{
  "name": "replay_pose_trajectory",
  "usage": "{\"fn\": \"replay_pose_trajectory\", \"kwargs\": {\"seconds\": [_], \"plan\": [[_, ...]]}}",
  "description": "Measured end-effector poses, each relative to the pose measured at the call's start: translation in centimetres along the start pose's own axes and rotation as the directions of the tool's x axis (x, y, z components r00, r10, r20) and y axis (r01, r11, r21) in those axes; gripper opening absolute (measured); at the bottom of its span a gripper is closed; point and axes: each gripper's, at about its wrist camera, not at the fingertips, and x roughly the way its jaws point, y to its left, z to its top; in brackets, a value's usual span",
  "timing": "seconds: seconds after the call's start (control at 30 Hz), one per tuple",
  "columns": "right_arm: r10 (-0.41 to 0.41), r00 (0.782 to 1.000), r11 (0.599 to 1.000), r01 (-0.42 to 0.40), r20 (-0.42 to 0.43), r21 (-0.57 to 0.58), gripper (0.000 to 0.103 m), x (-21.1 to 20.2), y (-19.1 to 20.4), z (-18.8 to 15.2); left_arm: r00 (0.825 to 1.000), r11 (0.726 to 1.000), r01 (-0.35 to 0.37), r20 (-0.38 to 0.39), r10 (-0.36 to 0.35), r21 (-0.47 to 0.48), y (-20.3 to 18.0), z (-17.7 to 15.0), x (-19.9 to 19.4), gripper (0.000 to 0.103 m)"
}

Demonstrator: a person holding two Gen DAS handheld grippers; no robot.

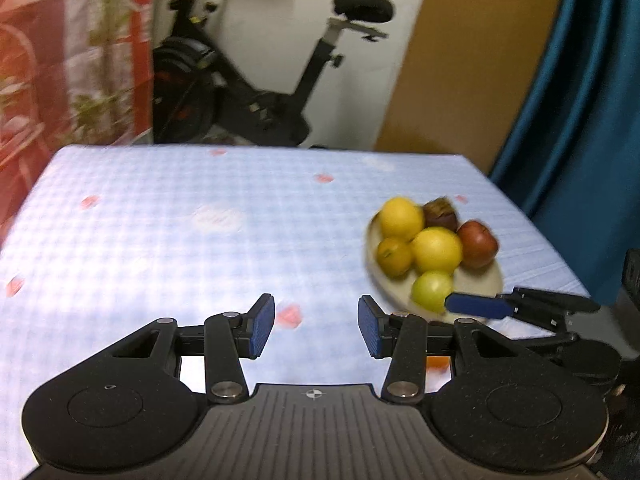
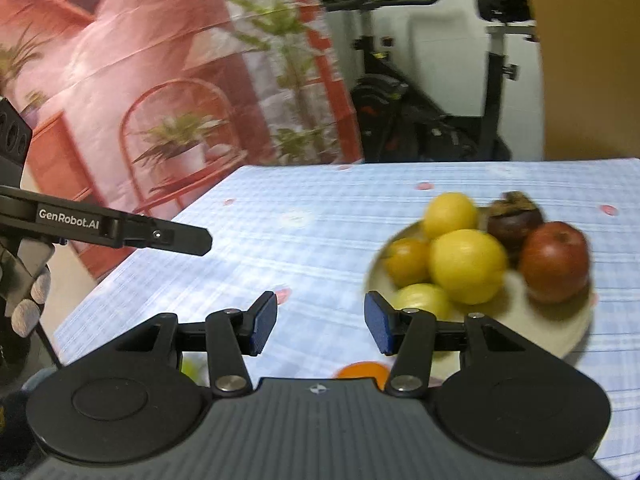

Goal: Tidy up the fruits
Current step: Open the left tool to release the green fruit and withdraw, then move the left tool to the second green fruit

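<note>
A cream plate point(image 1: 478, 282) on the right of the table holds two lemons point(image 1: 436, 250), a small orange point(image 1: 394, 256), a green apple point(image 1: 432, 290), a red apple point(image 1: 478, 244) and a dark mangosteen point(image 1: 440, 214). My left gripper point(image 1: 316, 328) hovers open over bare cloth left of the plate, with nothing between its pads. My right gripper point(image 2: 320, 324) is open too and holds nothing; its right finger point(image 2: 380, 324) overlaps the green apple point(image 2: 424, 300) on the plate point(image 2: 532, 328). A loose orange point(image 2: 362, 372) lies on the cloth just beneath it. Both views are blurred.
The table wears a blue checked cloth point(image 1: 180, 208) with pink spots. An exercise bike point(image 1: 248, 80) stands behind the far edge, and a blue curtain point(image 1: 580, 100) hangs at the right. My left gripper point(image 2: 196, 240) reaches in from the left; something greenish point(image 2: 188, 366) shows below.
</note>
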Motion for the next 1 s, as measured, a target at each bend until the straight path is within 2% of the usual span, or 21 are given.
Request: {"fn": "replay_pose_trajectory", "kwargs": {"seconds": [0.17,0.4,0.47,0.73,1.0], "plan": [[0.051,0.996,0.996,-0.056,-0.07,-0.074,0.053,2.0,3.0,-1.0,0.999,0.998,-0.009,-0.034,0.007,-0.059,1.5,-2.6,-1.2,0.049],[0.107,0.984,0.977,-0.13,-0.14,-0.171,0.053,3.0,6.0,-2.3,1.0,0.989,0.017,-0.011,-0.019,-0.147,3.2,-5.0,-2.2,0.049],[0.117,0.98,0.971,-0.147,-0.161,-0.187,0.053,3.5,6.5,-2.6,1.0,0.99,0.028,-0.007,-0.029,-0.141,3.6,-5.4,-2.3,0.055],[0.166,0.962,0.945,-0.218,-0.215,-0.242,0.053,5.1,8.3,-3.5,0.998,0.992,0.064,-0.009,-0.065,-0.108,3.3,-6.3,-1.9,0.056],[0.209,0.942,0.918,-0.281,-0.263,-0.279,0.053,6.2,9.5,-4.1,0.994,0.981,0.09,-0.045,-0.099,-0.174,4.4,-7.9,-1.1,0.056]]}}
